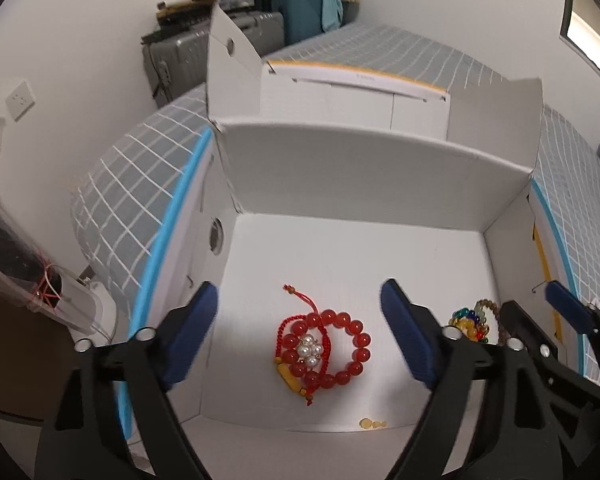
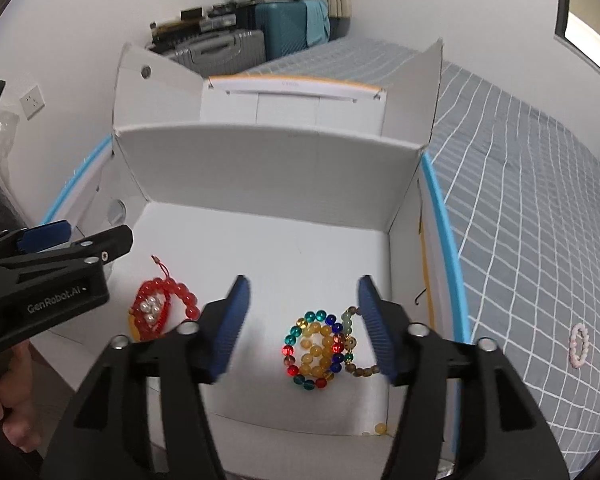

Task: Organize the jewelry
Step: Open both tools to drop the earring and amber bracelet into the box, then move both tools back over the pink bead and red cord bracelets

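Both grippers are held angled steeply down over an open white cardboard box (image 1: pixel 380 184) that rests on a bed covered in grey cloth with a white grid (image 2: pixel 520 200). The left gripper (image 1: pixel 300 336) is seen with its blue ribbed pads spread wide, nothing pressed between them; below the gap, on the box floor, lies a bracelet of glossy round red beads (image 1: pixel 340 344), tangled with a red braided cord (image 1: pixel 296 300), a small cluster of pearls (image 1: pixel 309 350) and a yellow tubular bead (image 1: pixel 288 378). The right gripper (image 2: pixel 302 328) is likewise parted and grips nothing; under it lie a ring of multicoloured glass beads (image 2: pixel 312 344) around amber-yellow beads, and a string of dull brown beads (image 2: pixel 364 370) touching the right pad. A pale pink bead ring (image 2: pixel 579 346) lies apart on the bed, outside the box. A hand (image 2: pixel 8 400) is seen at the left gripper's handle.
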The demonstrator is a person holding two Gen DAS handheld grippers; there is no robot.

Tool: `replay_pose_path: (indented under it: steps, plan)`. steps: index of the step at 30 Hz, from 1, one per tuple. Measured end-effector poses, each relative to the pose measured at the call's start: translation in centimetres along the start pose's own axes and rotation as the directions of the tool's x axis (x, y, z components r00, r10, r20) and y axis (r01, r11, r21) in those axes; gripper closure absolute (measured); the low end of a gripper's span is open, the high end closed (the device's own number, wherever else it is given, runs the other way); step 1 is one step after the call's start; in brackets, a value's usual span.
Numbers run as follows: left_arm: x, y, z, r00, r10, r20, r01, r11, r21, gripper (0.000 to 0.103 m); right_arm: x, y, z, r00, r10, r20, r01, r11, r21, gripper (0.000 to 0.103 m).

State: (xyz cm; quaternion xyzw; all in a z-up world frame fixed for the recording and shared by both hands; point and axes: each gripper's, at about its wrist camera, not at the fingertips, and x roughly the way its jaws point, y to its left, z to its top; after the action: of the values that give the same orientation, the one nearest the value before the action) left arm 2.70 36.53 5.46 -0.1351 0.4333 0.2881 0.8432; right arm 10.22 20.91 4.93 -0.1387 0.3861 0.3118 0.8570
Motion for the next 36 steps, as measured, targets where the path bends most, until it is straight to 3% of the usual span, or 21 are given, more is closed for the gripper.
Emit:
replay_pose_path:
  steps: [3,8,23,36]
  plan:
    - [-0.9,-0.1,0.0,1.0,0.0,0.024,0.001,1.0,-0.003,0.011,-1.0,-0.1,0.1,0.999,-0.031,0.035,0.031,1.0,0.003,0.022]
    - [-2.4,-0.5,-0.1,0.998,-0.009,0.062,0.009,1.0,0.004,0.006,-2.9,-1.4,0.3,0.993,-0.081,0.087,0.078,0.996,0.035,0.009]
    - [-6.0,-5.4,-0.5,0.992,-0.068,0.11,0.059,0.995,0.085,0.006,-7.2,-7.6,-0.9,0.98,-0.169,0.106,0.156,0.98,0.12,0.008]
    - [-8.5,-13.9,-1.8,0.978,-0.184,0.102,0.163,0.969,0.183,0.006,-13.5,-16.5,-5.8,0.953,-0.291,0.082,0.266,0.936,0.23,0.008]
